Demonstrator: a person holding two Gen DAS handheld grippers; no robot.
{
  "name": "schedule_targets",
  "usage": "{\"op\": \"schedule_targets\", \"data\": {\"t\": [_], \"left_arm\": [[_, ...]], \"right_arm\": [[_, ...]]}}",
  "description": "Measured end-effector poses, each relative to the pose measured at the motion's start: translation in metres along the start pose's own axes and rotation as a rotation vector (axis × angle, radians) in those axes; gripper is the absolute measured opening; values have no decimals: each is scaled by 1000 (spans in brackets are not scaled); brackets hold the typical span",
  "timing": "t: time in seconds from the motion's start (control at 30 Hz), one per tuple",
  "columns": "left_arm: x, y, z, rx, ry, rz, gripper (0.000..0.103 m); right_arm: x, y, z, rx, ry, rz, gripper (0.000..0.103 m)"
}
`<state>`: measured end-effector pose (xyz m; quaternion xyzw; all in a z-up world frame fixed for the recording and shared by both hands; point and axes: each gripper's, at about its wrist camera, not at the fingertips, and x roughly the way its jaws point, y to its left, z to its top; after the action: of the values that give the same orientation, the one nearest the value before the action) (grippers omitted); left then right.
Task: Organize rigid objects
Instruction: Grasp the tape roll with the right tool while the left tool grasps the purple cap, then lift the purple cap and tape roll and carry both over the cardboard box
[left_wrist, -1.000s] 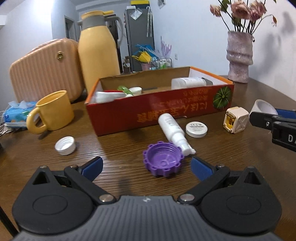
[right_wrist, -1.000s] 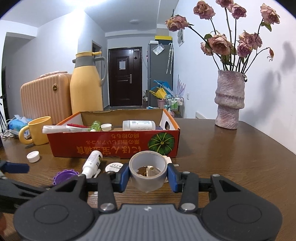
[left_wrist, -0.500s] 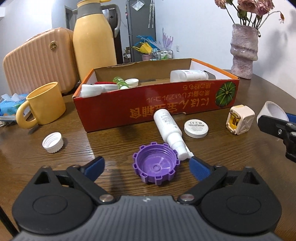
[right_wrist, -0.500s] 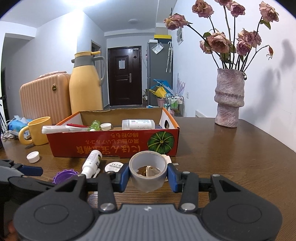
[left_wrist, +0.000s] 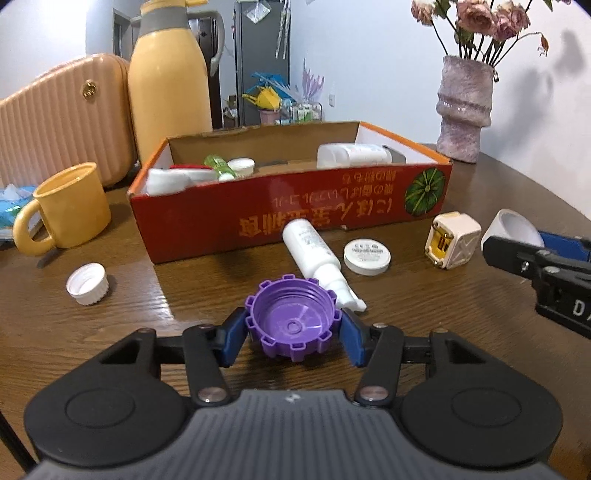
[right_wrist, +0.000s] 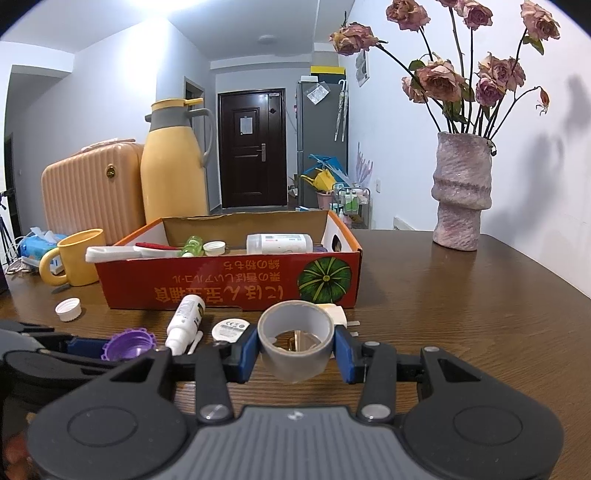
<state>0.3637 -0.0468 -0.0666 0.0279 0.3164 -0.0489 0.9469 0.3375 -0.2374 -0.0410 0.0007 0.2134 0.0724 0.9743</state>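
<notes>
Closing my left gripper (left_wrist: 293, 328) on the notched purple plastic cap (left_wrist: 293, 325), right gripper (right_wrist: 295, 347) clamped on grey tape roll (right_wrist: 295, 341); next lift toward red cardboard box (left_wrist: 295, 210) ahead.

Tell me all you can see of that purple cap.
The purple cap is a round plastic lid with a notched, toothed rim, lying open side up on the wooden table. Its hollow shows a small raised centre. The left gripper jaws have just been closing and now press its two sides. A white bottle lies just behind it.
</notes>
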Motion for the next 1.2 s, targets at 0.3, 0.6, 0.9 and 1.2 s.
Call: {"op": "schedule_targets", "data": {"t": [0.3, 0.6, 0.9, 1.2], "left_arm": [[-26, 8, 8, -17, -105, 41, 54], [-46, 12, 14, -39, -167, 51, 54], [-62, 6, 21, -62, -220, 40, 54], [-64, 3, 41, -74, -261, 54, 55]], "right_arm": [[-1, -3, 0, 13, -8, 15, 42], [0, -3, -1, 16, -30, 32, 42], [-1, 0, 4, 28, -90, 51, 42], [-1, 8, 18, 59, -166, 63, 42]]}}
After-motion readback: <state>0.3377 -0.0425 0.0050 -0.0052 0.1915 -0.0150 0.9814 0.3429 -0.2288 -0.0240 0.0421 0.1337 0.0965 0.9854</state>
